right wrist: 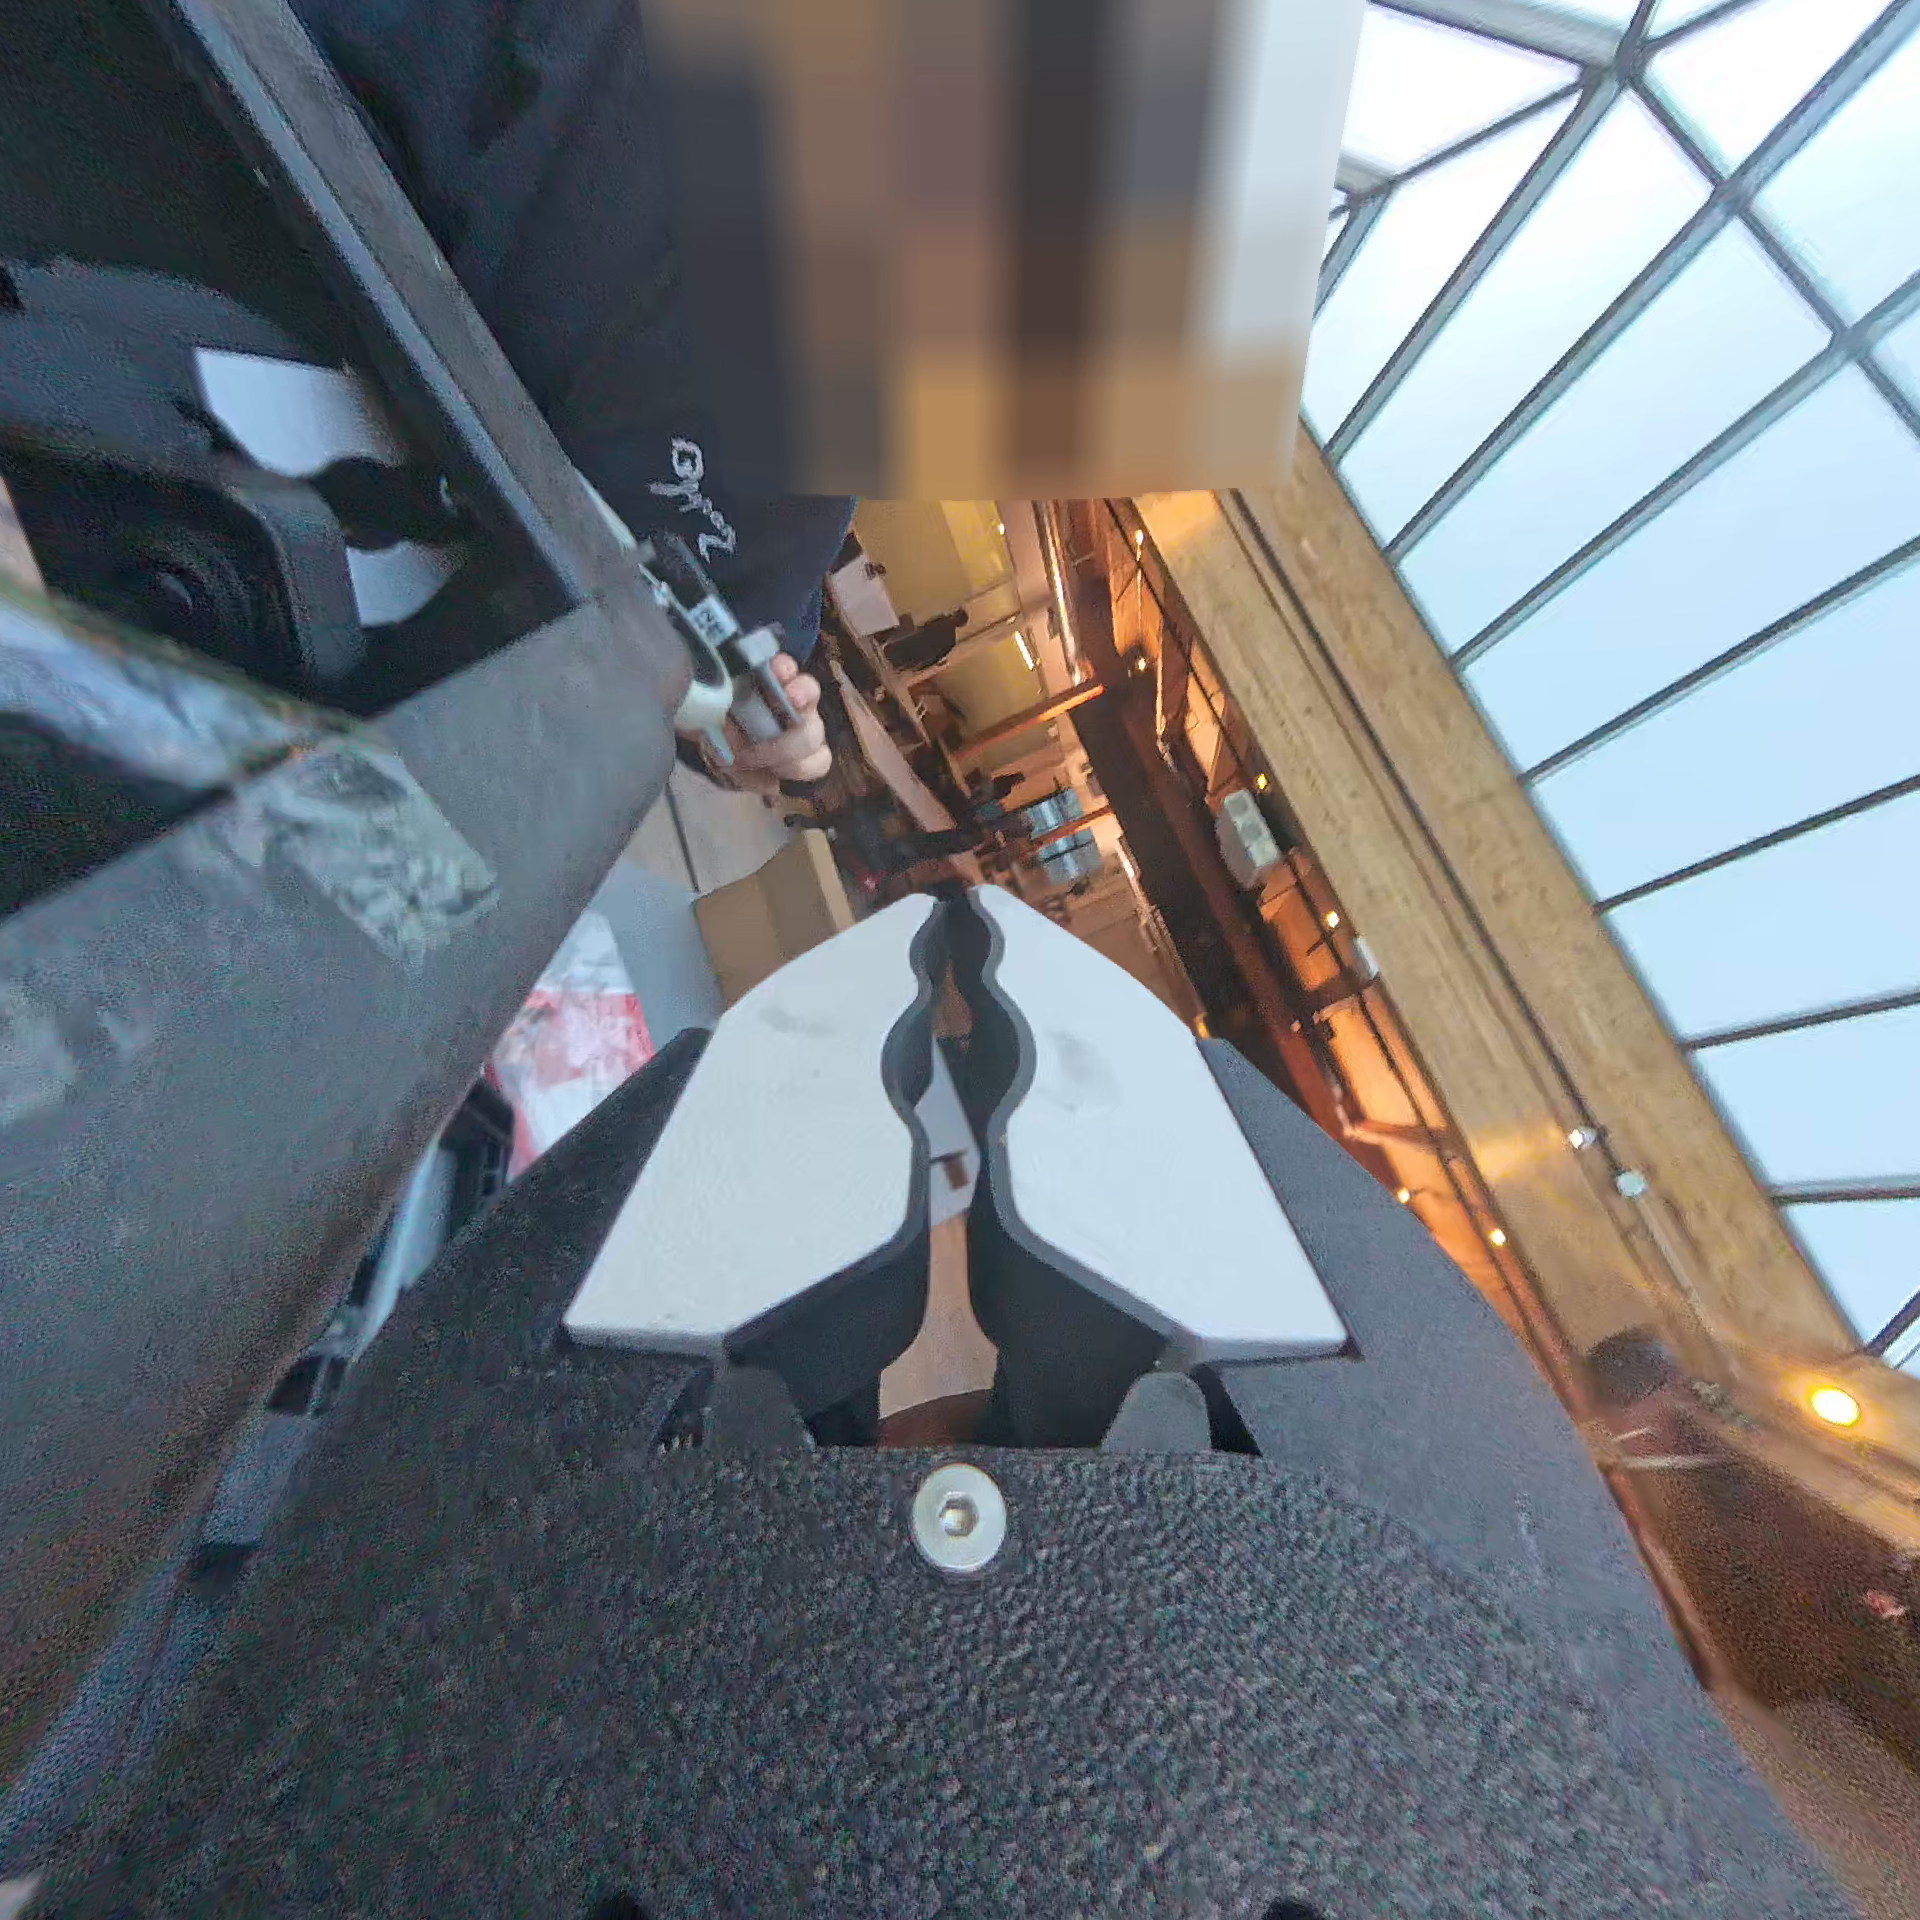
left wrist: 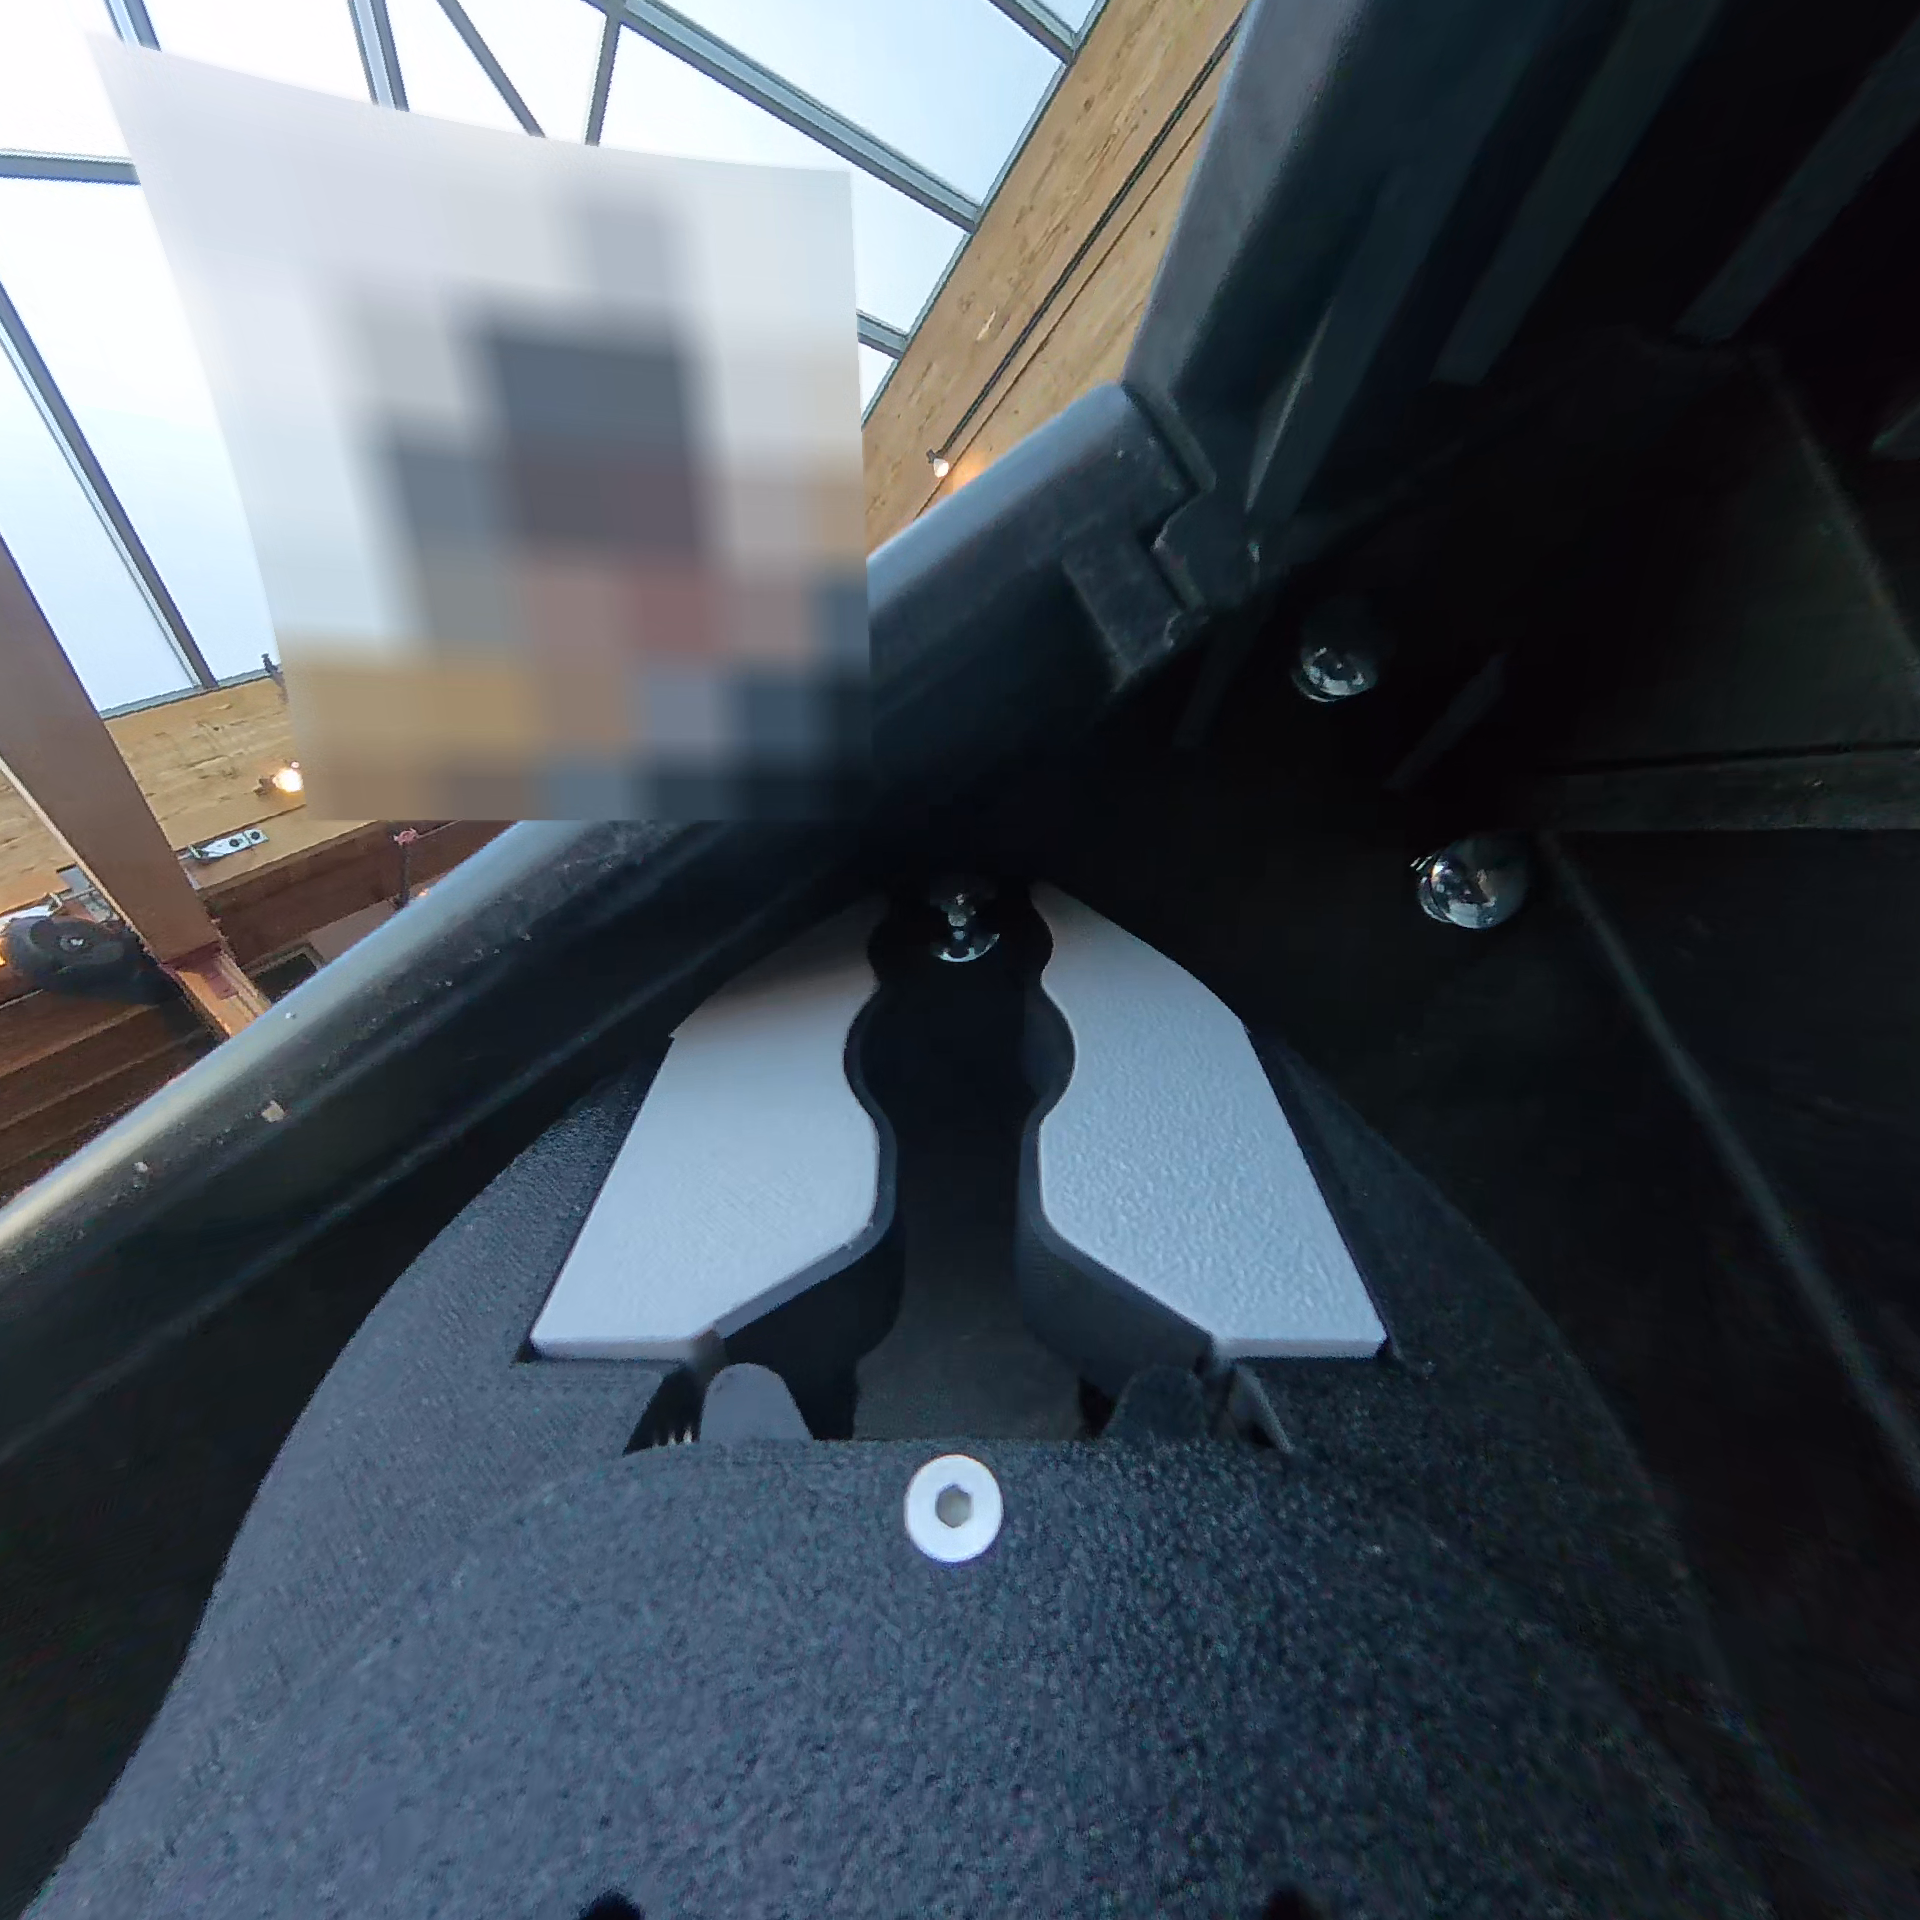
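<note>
Glass roof [left wrist: 727,94] and a pale wooden wall [left wrist: 1039,260] fill the background as both handheld tools tilt upward in a tall hall

Left gripper [left wrist: 961,914] noses up under a black panel [left wrist: 1662,1143], its jaws apart with a dark gap between them and nothing held. A bright screw head [left wrist: 961,940] sits just beyond the fingertips, in line with the gap. Two more screws [left wrist: 1470,881] stud the panel up and to the right of the jaws. A black rail [left wrist: 416,1060] borders the panel, its long axis running from low on the left of the jaws to high on their right.

Right gripper [right wrist: 954,904] points out along the lamp-lit hall, its jaws drawn together so the tips all but meet, empty. To the left of them looms a black frame [right wrist: 436,343], slanting up and away, with a round lens-like part [right wrist: 177,592] showing through its opening. Beyond the fingertips and slightly left, a person's hand [right wrist: 805,743] grips a grey metal fitting [right wrist: 717,675] at the frame's edge; what the fitting is cannot be told
</note>
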Motion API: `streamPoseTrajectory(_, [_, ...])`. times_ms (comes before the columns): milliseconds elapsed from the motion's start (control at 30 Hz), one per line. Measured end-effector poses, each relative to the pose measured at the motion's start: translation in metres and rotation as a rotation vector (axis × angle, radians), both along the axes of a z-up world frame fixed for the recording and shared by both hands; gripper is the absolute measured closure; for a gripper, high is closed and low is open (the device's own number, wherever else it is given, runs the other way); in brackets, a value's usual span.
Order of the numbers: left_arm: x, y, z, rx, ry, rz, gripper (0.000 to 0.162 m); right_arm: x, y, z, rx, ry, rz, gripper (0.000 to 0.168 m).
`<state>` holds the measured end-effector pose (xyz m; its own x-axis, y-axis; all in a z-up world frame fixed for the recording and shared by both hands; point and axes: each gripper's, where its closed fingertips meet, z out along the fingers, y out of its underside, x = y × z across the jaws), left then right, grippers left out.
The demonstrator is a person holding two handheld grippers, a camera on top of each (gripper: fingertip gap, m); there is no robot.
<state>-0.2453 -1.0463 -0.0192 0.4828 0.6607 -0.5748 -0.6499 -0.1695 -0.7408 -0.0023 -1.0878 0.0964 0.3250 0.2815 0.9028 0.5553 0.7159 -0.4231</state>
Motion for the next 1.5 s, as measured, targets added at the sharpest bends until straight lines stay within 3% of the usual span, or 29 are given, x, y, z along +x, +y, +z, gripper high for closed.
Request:
streamPoseTrajectory(167, [0.0,0.001,0.0,0.002,-0.002,0.0,0.142,0.061,0.016,-0.065,-0.168,-0.002,-0.041,0.164])
streamPoseTrajectory(367, [-0.001,0.001,0.0,-0.002,0.005,0.002,0.142,0.113,-0.007,-0.146,-0.362,-0.055,-0.068,0.164])
streamPoseTrajectory(533, [-0.002,0.002,0.0,-0.005,-0.002,0.005,0.142,0.141,-0.016,-0.181,-0.519,-0.026,-0.095,0.163])
streamPoseTrajectory(1100, [0.002,0.001,0.0,-0.014,0.012,0.003,0.141,0.191,-0.048,-0.229,-0.601,-0.104,-0.093,0.163])
streamPoseTrajectory(1500, [-0.001,0.002,-0.001,-0.015,-0.005,0.012,0.141,0.199,-0.052,-0.234,-0.594,-0.126,-0.09,0.163])
